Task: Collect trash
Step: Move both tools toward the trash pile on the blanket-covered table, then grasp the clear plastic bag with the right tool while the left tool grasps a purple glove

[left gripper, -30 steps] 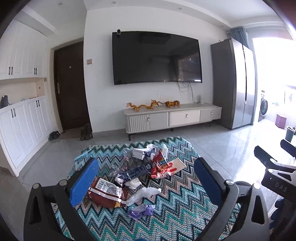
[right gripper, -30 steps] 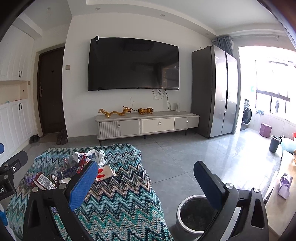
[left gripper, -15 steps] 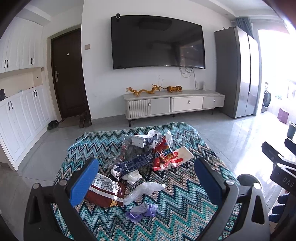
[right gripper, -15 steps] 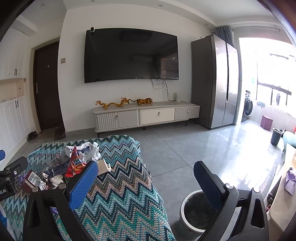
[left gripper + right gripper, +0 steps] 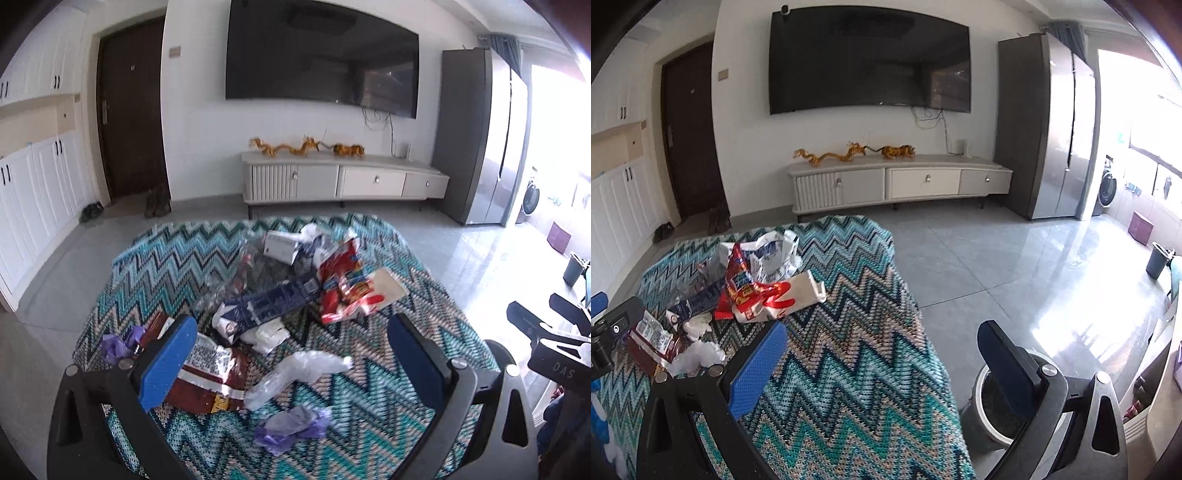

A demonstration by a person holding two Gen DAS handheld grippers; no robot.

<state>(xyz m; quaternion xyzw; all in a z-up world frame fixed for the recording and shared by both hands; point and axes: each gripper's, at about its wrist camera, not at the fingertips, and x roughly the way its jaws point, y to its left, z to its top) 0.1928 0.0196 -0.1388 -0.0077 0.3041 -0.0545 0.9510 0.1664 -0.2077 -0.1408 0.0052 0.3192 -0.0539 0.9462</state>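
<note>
While the left gripper (image 5: 291,354) is held spread wide and empty, the trash (image 5: 291,295) is seen scattered on the zigzag cloth (image 5: 369,406). From the right wrist, the right gripper (image 5: 882,362) is likewise released, a bin (image 5: 990,410) standing beside the cloth's edge.

1. A large dark television (image 5: 321,61) hangs on the far white wall
2. Below it stands a long pale cabinet (image 5: 343,181) bearing golden dragon figurines (image 5: 284,146)
3. A tall grey refrigerator (image 5: 476,136) stands at far right
4. A dark brown door (image 5: 129,107) is at far left, with shoes (image 5: 157,201) near it
5. White cupboards (image 5: 37,177) line the left wall
</note>
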